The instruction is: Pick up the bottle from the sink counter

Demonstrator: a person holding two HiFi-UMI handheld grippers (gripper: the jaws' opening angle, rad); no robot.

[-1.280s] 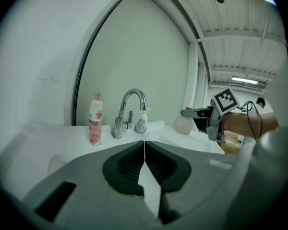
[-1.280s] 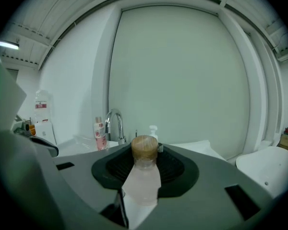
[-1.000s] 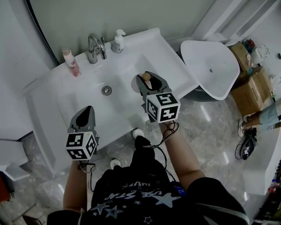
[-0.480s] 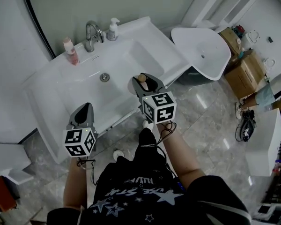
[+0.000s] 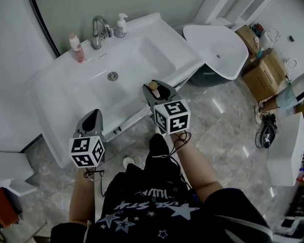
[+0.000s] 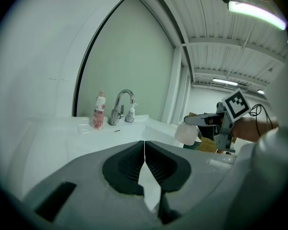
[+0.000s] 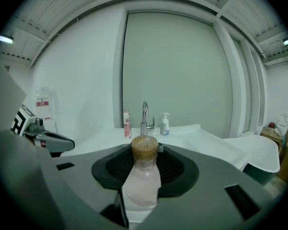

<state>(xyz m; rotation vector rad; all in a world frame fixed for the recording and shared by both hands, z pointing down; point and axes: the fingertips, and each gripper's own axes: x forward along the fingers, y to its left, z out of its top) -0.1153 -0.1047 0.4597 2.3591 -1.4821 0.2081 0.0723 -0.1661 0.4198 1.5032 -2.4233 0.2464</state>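
The bottle (image 7: pixel 143 183), pale and translucent with a round brown cap, is off the worktop and sits between the fingers (image 7: pixel 175 169) of the right gripper (image 5: pixel 156 88). They are partly closed, one pad pressing on each side of its body. In the head view only the cap shows at the gripper's tip, just over the front edge of the sink worktop (image 5: pixel 50 87). In the left gripper view the bottle's body hangs below the right gripper's tip.

The left gripper (image 5: pixel 92 117) holds nothing. Its fingers (image 6: pixel 127 164) are closed, the two ribbed pads meeting at a thin seam. It hangs over the tiled floor (image 5: pixel 228 135), just in front of the worktop's edge and well apart from the right gripper.

Along the back of the worktop stand a pink bottle (image 5: pixel 76 47), a chrome faucet (image 5: pixel 97 30) and a white pump dispenser (image 5: pixel 121 26), with the drain (image 5: pixel 112 76) in the basin below them. None of these lies between the grippers and the held bottle. To the right of the sink a white tub (image 5: pixel 218 44) sits on the floor, and cardboard boxes (image 5: pixel 263 70) lie beyond it.

A second ago the right gripper and bottle showed over the middle of the basin, and the left gripper over the sink's front rim. The whole sink now sits higher and farther off in the head view, and both grippers are back at or past its front edge. The hold on the bottle looks unchanged, and the left fingers are closed as before.
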